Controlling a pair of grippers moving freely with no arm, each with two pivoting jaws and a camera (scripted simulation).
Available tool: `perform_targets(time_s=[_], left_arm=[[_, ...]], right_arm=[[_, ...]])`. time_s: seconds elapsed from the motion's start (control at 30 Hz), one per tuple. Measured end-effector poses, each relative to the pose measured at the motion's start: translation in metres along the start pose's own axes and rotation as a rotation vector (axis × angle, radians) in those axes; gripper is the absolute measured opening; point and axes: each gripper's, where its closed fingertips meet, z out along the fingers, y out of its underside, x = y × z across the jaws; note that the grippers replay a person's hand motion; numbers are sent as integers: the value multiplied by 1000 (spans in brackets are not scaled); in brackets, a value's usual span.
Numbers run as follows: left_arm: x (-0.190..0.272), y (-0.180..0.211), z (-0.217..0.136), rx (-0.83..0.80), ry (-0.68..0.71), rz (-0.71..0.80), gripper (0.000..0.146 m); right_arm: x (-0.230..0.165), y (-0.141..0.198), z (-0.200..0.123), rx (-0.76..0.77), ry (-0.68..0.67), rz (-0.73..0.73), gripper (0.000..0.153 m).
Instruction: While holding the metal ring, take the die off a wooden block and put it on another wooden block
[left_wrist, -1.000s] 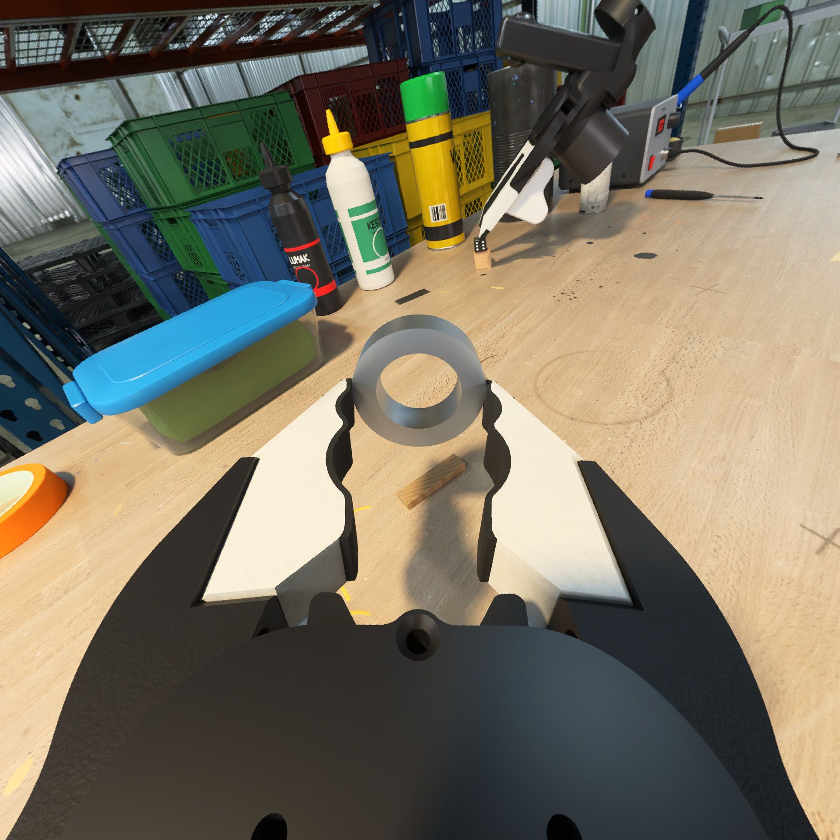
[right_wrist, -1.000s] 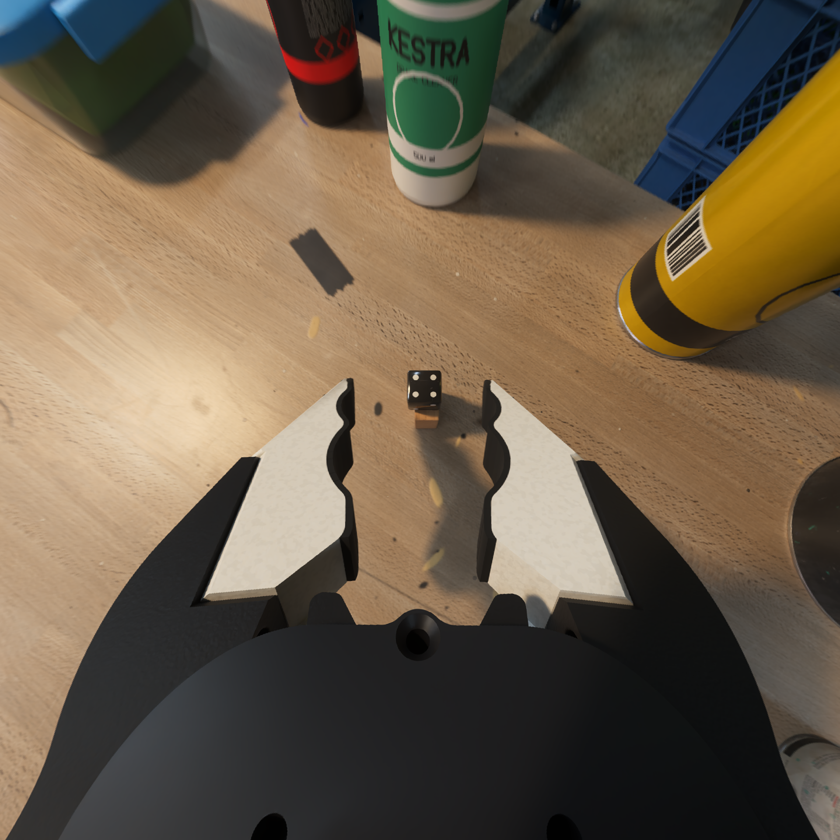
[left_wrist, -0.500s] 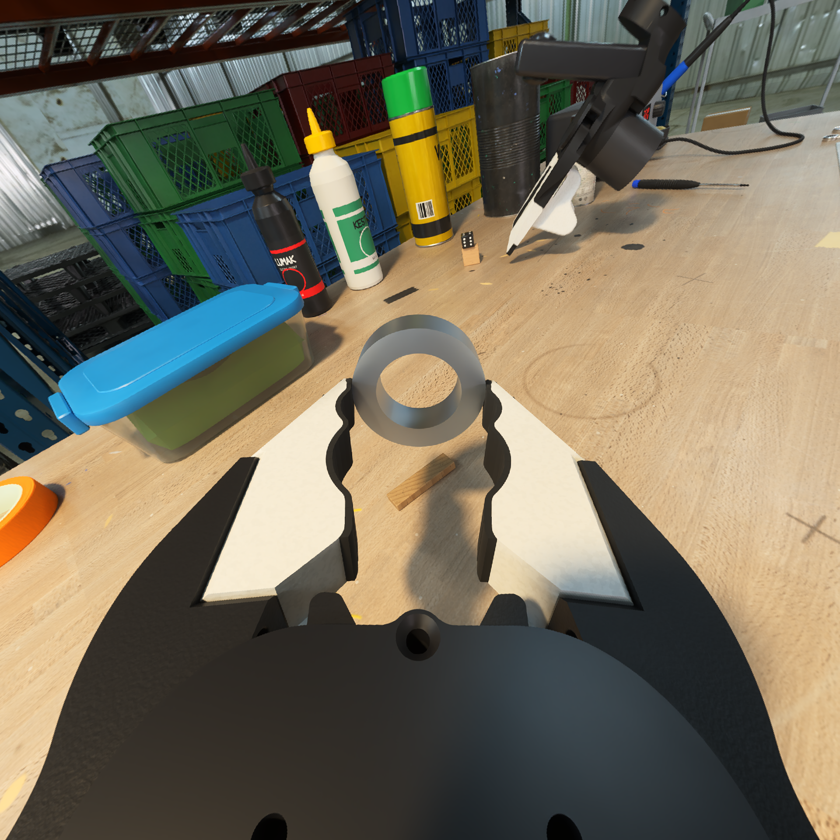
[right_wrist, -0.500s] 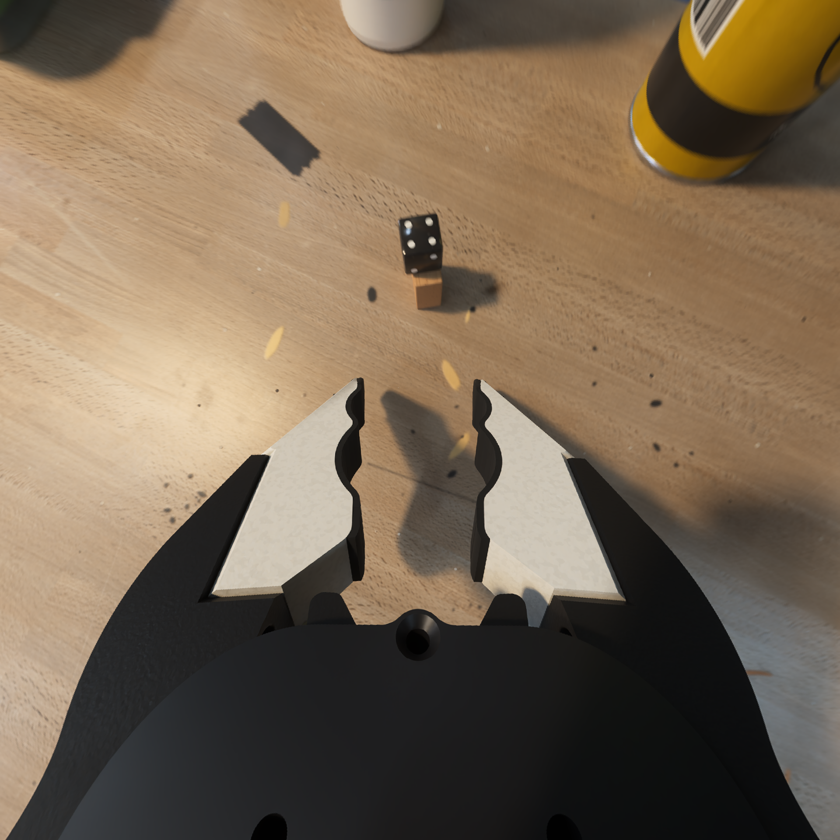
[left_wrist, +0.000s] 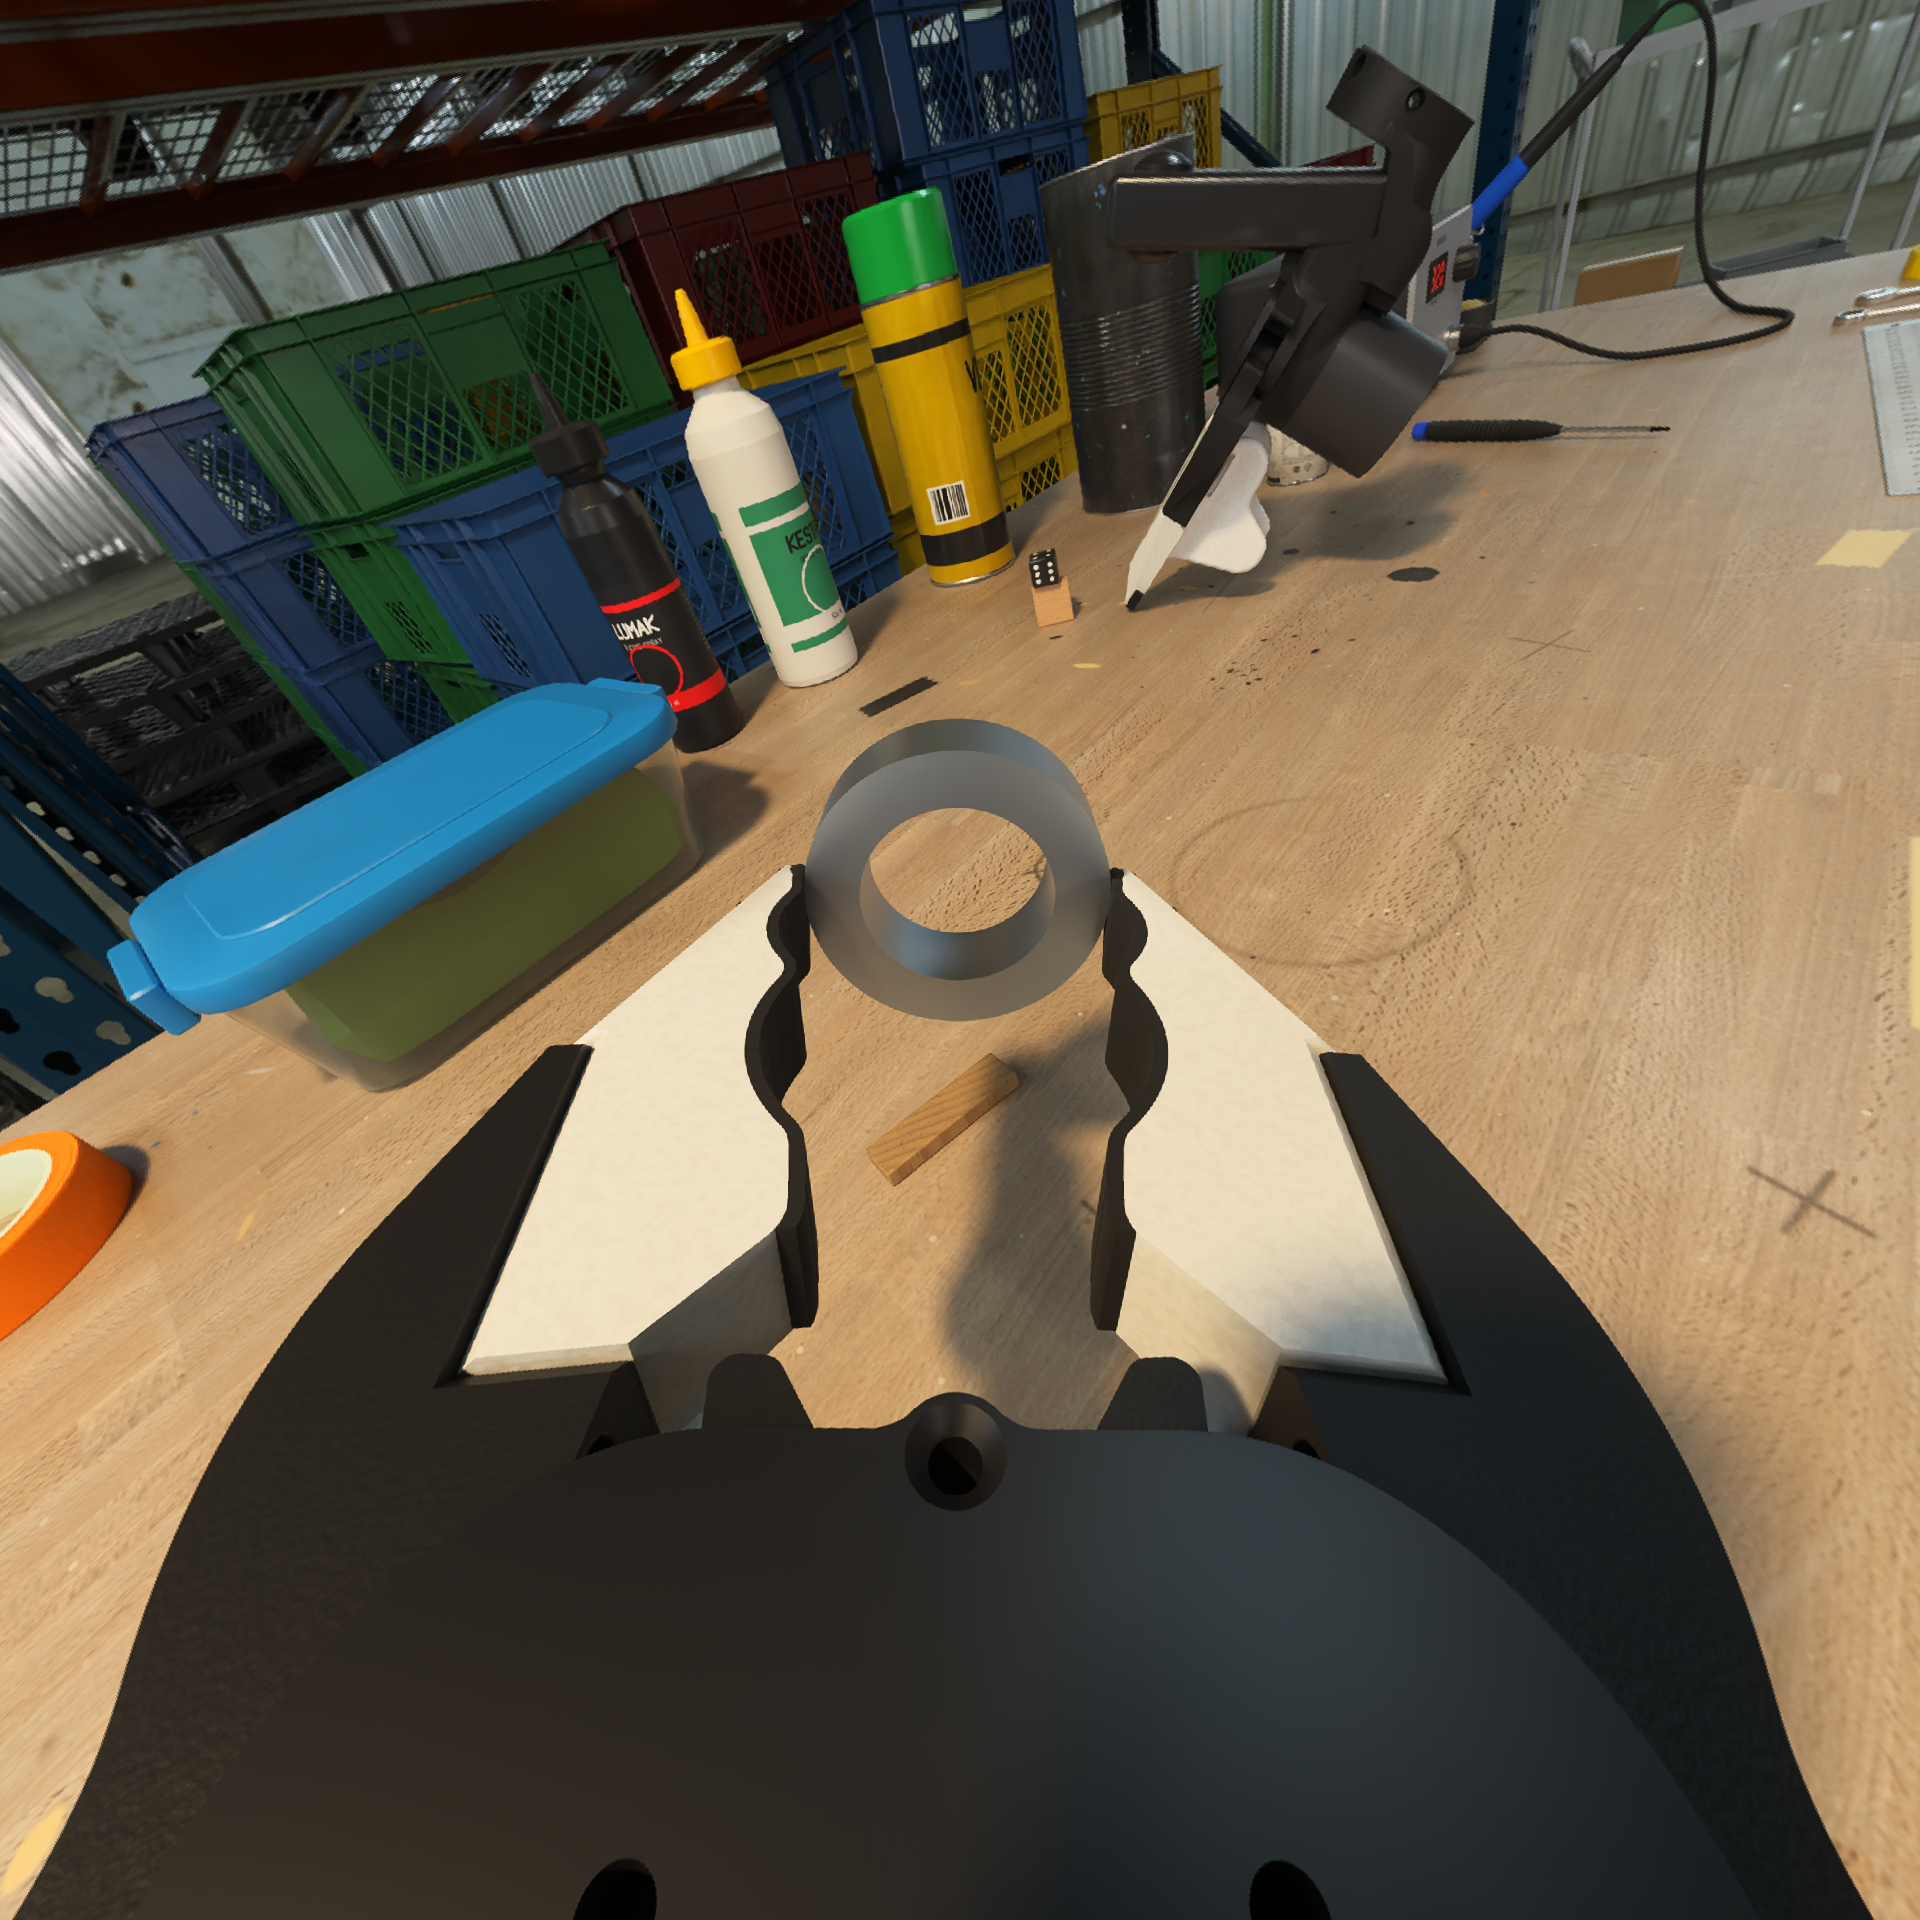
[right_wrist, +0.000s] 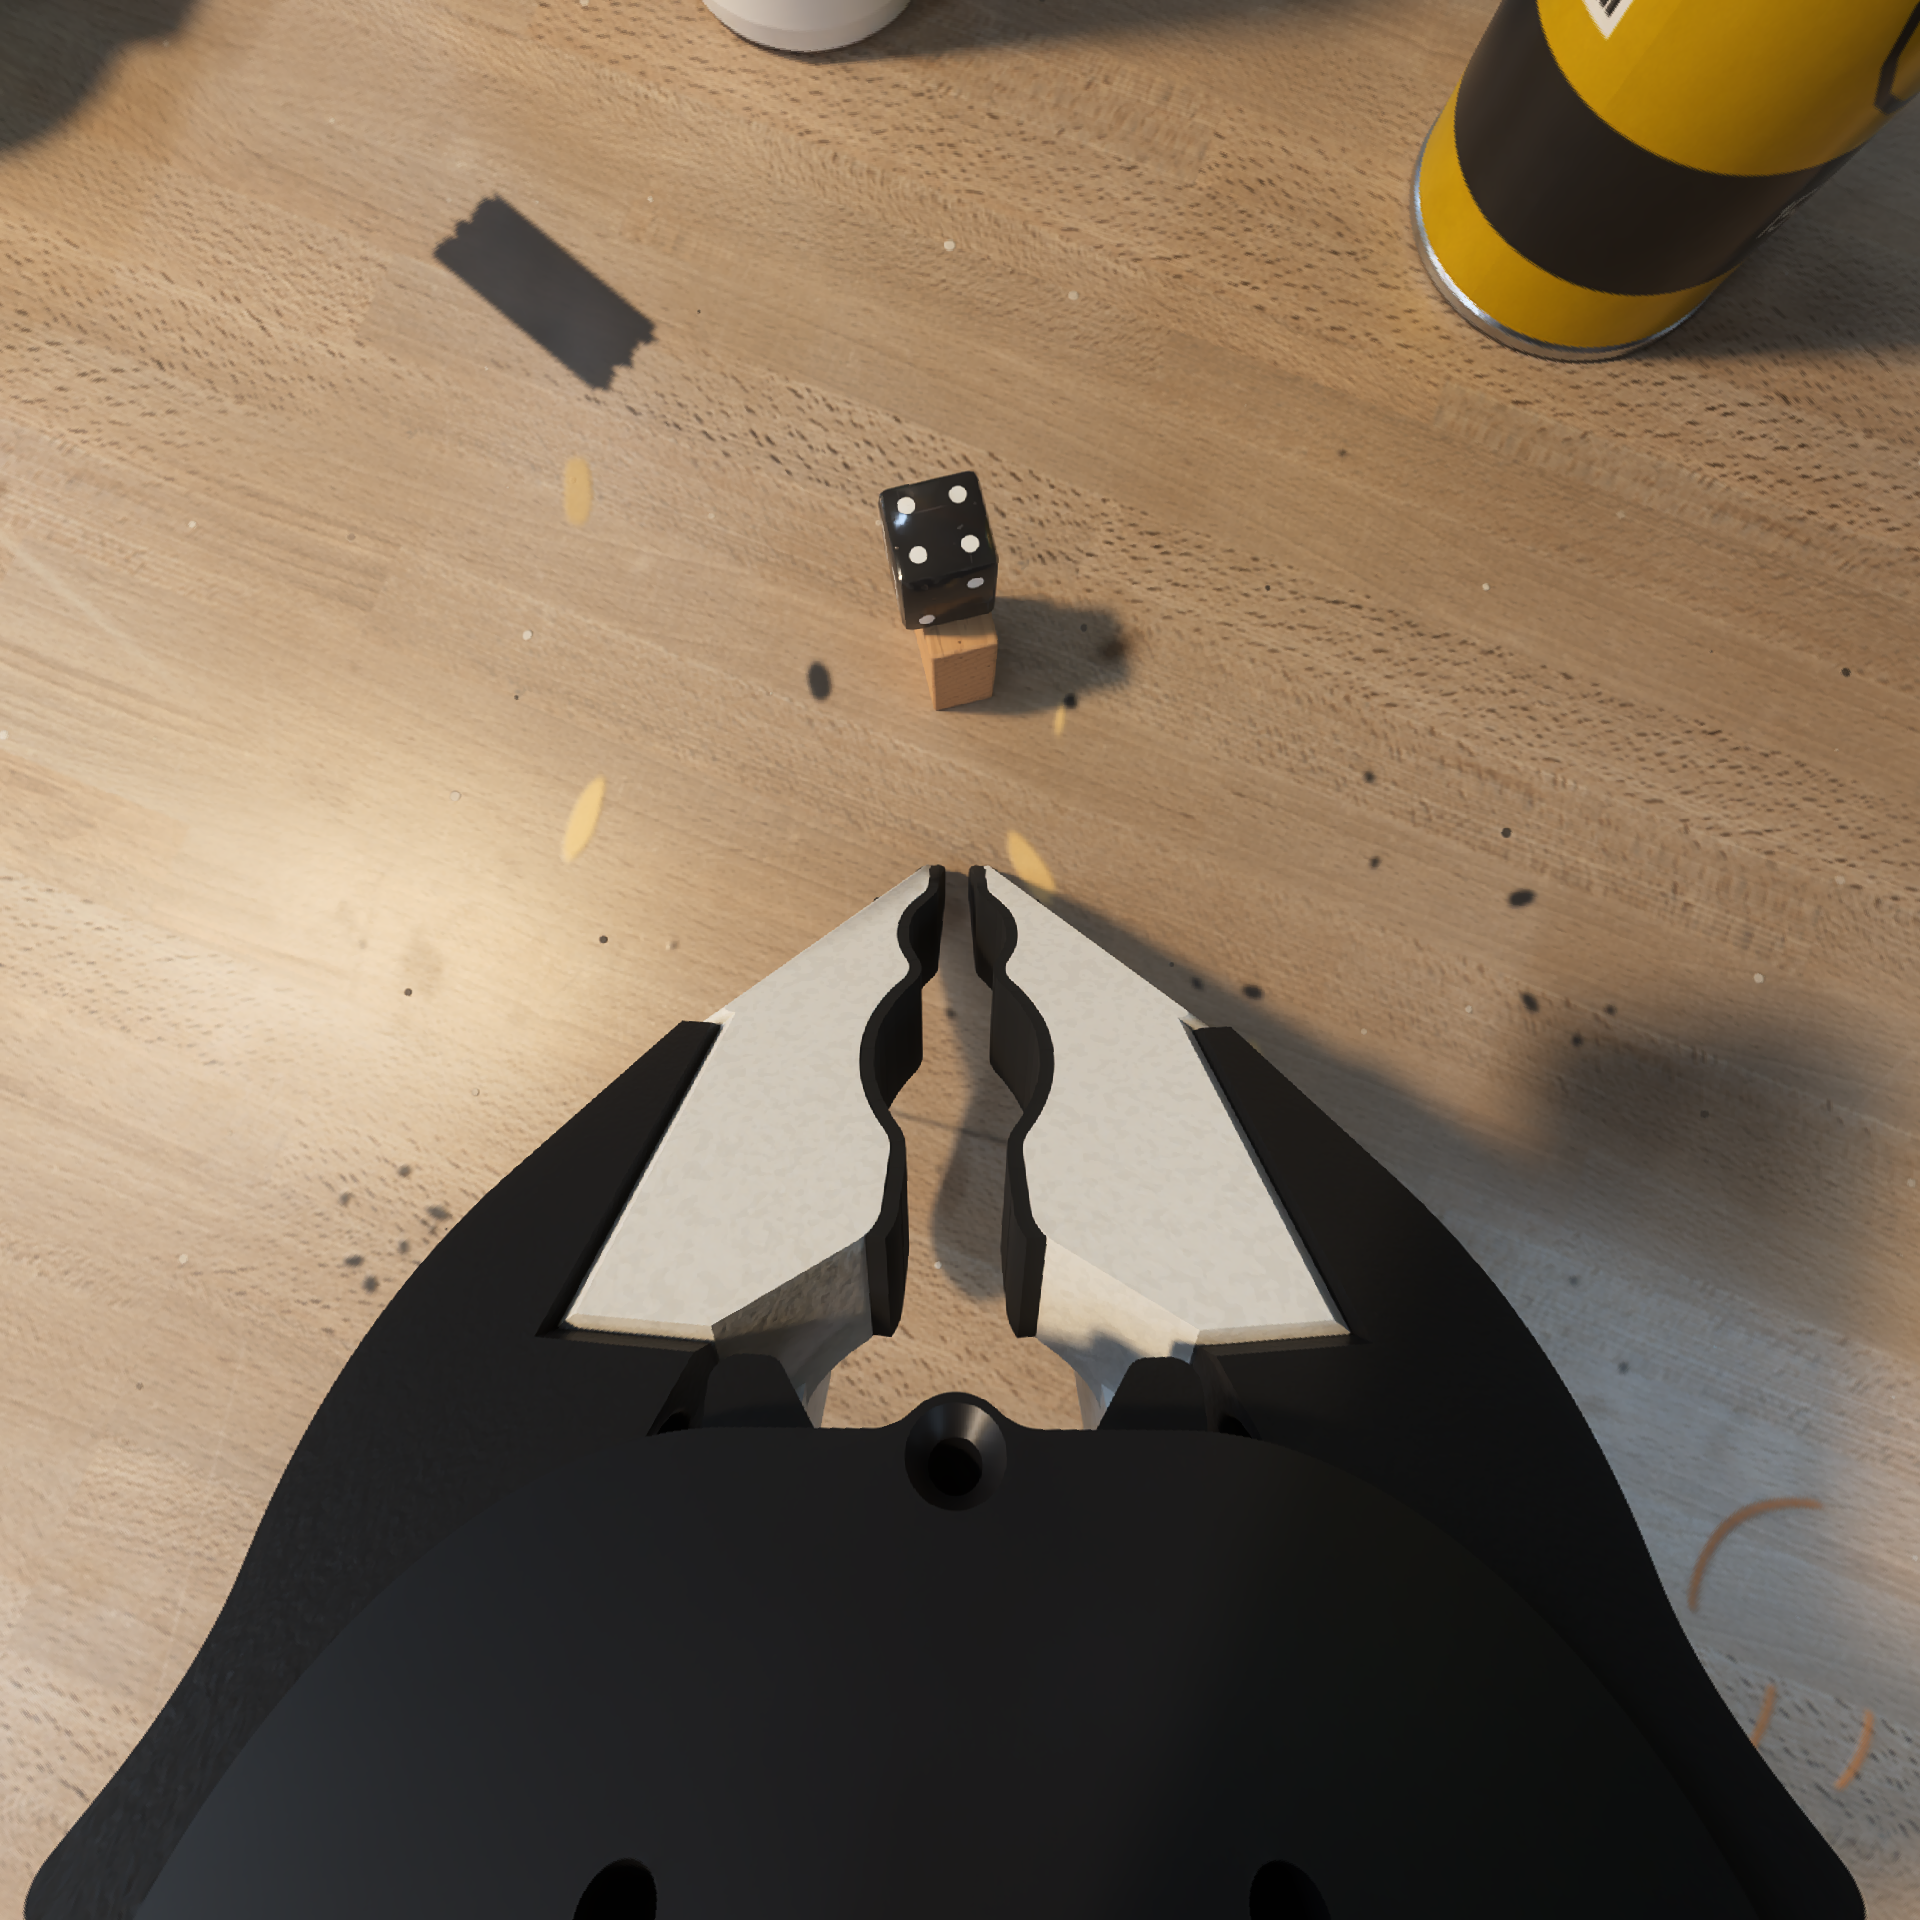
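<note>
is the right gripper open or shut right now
Shut, on nothing: the right gripper has its fingertips nearly touching, short of the die, which sits untouched on its wooden block.

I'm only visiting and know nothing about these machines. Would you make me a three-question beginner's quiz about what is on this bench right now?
1. True or false: the die sits on top of a small wooden block.
2. What do the left tongs hold? A) a bottle B) a metal ring C) nothing
3. Fill in: the right tongs are nearly ____ and hold nothing.

Key
1. True; the other wooden block, a flat one, lies bare below the ring.
2. B
3. shut; the die stands apart, ahead of their tips.
</note>
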Motion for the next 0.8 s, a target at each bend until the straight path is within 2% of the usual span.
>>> perform_targets(time_s=[0.2,0.33,0.47,0.63,0.8], left_arm=[[4,-4,-1,10,5,14,57],[8,-7,-2,17,15,23,57],[13,-7,0,13,33,32,57],[16,-6,0,10,44,41,57],[16,-8,0,16,48,38,57]], right_arm=[[-1,3,-7,-10,-32,8,0],[-28,-6,-32,67,-139,-7,0],[-98,-28,-76,191,-347,-107,0],[-216,-46,-137,298,-649,-281,0],[-312,-45,-166,352,-794,-518,0]])
